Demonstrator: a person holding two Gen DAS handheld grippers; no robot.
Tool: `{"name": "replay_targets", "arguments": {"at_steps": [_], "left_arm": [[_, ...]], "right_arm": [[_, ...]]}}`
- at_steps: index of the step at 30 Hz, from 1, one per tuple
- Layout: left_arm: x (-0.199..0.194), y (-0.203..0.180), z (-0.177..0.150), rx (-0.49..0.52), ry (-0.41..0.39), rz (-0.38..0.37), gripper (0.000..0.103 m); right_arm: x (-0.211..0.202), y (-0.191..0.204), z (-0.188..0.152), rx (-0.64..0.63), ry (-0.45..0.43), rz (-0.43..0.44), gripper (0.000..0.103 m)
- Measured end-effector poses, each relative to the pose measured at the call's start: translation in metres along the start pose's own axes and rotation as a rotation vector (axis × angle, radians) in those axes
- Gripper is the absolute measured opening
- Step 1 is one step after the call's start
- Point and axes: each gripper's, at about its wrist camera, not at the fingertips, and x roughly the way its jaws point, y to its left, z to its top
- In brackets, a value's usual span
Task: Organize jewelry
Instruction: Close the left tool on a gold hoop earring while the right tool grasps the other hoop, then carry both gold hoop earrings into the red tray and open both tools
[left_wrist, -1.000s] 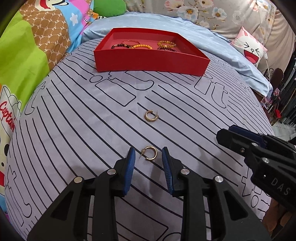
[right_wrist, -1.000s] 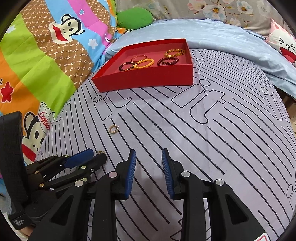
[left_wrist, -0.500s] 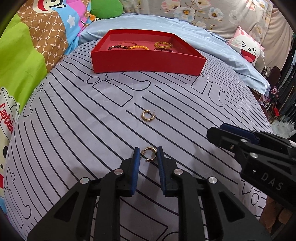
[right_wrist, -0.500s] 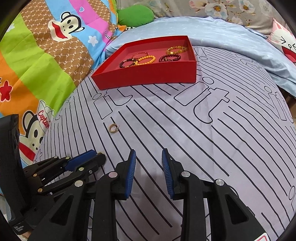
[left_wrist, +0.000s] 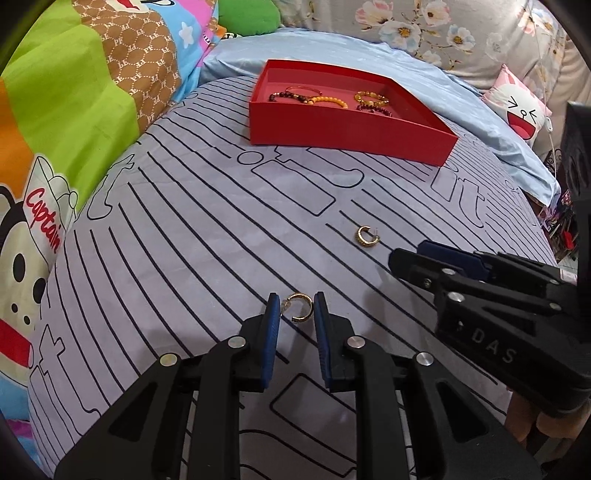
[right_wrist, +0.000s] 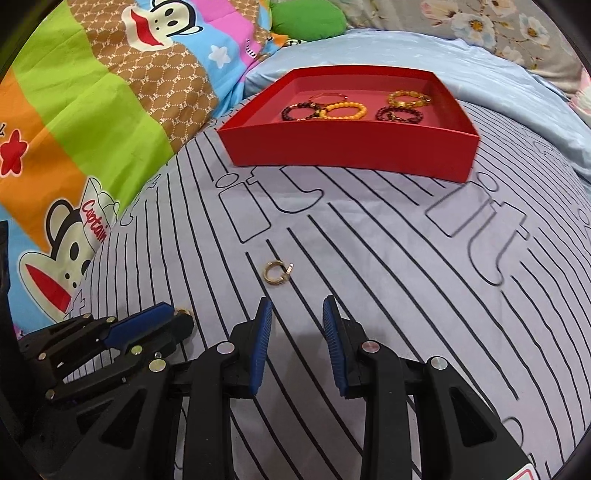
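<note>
My left gripper (left_wrist: 295, 308) is shut on a plain gold hoop earring (left_wrist: 301, 307), which stands between its blue pads just above the bedspread. A second, ribbed gold hoop earring (left_wrist: 367, 236) lies on the spread farther ahead; it also shows in the right wrist view (right_wrist: 277, 273), just beyond my right gripper (right_wrist: 297, 314), which is open and empty. The red tray (left_wrist: 343, 127) at the far end holds several bead bracelets (left_wrist: 325, 100). It also shows in the right wrist view (right_wrist: 347, 149).
The grey striped bedspread (left_wrist: 207, 236) covers the bed. A colourful cartoon blanket (left_wrist: 74, 122) lies along the left. A light blue sheet (left_wrist: 491, 136) and a pink face pillow (left_wrist: 521, 110) lie at the far right. The bed edge falls off at the right.
My left gripper has closed from open onto the plain hoop earring and lifted it upright. My right gripper has moved forward toward the ribbed earring and stayed open.
</note>
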Motion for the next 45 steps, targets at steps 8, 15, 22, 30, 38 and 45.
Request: {"name": "replay_targets", "arguments": {"at_steps": [8,15,22,30,38,45], "left_arm": [[0.005,0.007,0.004,-0.011,0.008,0.003,0.018],[0.009,0.01,0.008,-0.02,0.008,0.0,0.019],[0.009,0.009,0.009,-0.018,0.009,0.006,0.018],[0.007,0.008,0.009,-0.018,0.012,0.013,0.018],[-0.001,-0.002,0.015,-0.004,-0.001,0.006,0.018],[-0.018,-0.02,0.027,0.021,-0.036,-0.029,0.018]], "right_arm": [[0.016,0.009,0.012,-0.021,0.003,0.001,0.029],[0.02,0.017,0.013,-0.076,-0.011,-0.039,0.026],[0.021,0.017,0.012,-0.091,-0.021,-0.064,0.017],[0.008,0.008,0.009,-0.055,-0.034,-0.058,0.016],[-0.021,-0.006,0.003,-0.006,-0.062,-0.049,0.017],[-0.046,-0.014,-0.001,0.026,-0.094,-0.031,0.017]]}}
